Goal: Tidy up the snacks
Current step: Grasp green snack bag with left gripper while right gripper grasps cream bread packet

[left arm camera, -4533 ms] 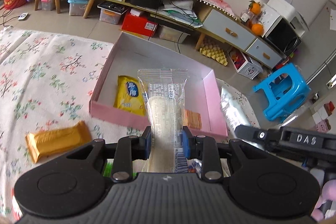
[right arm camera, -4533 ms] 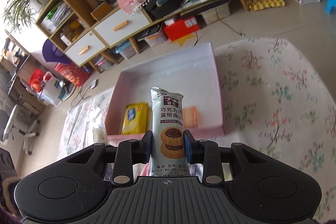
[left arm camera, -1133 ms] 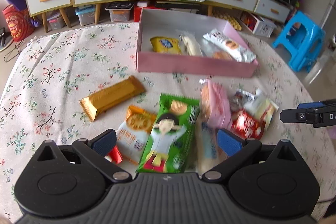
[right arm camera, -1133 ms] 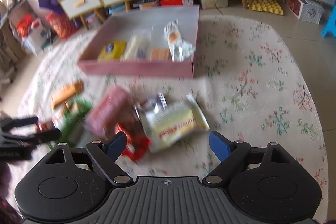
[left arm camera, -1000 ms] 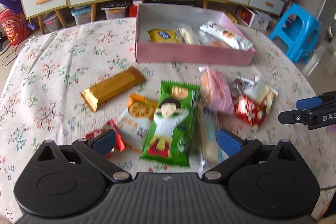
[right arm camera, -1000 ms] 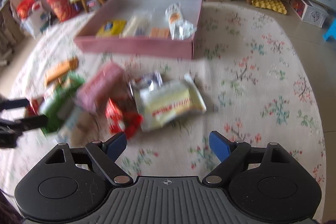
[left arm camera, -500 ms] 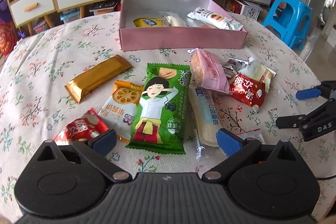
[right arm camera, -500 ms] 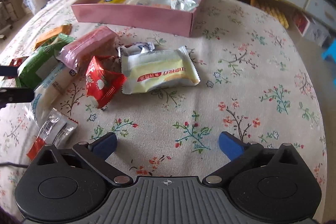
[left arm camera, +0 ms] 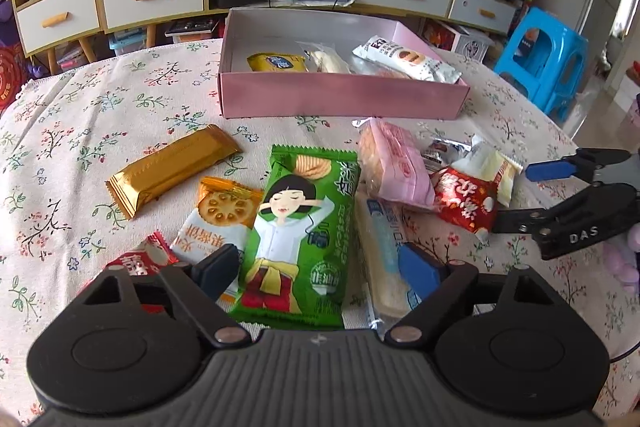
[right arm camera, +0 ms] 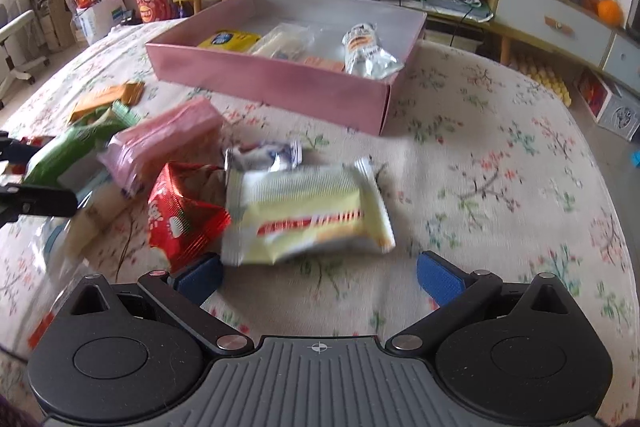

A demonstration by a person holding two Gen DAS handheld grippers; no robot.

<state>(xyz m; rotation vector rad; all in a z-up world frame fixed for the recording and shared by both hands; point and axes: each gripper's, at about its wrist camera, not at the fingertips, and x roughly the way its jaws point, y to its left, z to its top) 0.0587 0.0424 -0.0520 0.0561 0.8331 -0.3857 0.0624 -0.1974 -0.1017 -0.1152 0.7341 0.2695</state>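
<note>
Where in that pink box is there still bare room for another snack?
The pink box is bare along its far wall, behind the yellow packet and white cookie pack. Its near strip is crowded; so is the cloth before it, around the green bag.

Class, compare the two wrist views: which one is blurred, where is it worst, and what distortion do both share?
Left wrist view: sharp, print on the green snack pack readable. Right wrist view: motion-smeared, worst on the yellow-white packet and the snacks at left; the pink box is clearer. Both: fisheye bending, so the cabinets curve.

Black ribbed tongs [left arm camera: 318, 273] with blue pads [left arm camera: 418, 269], silver screws.
</note>
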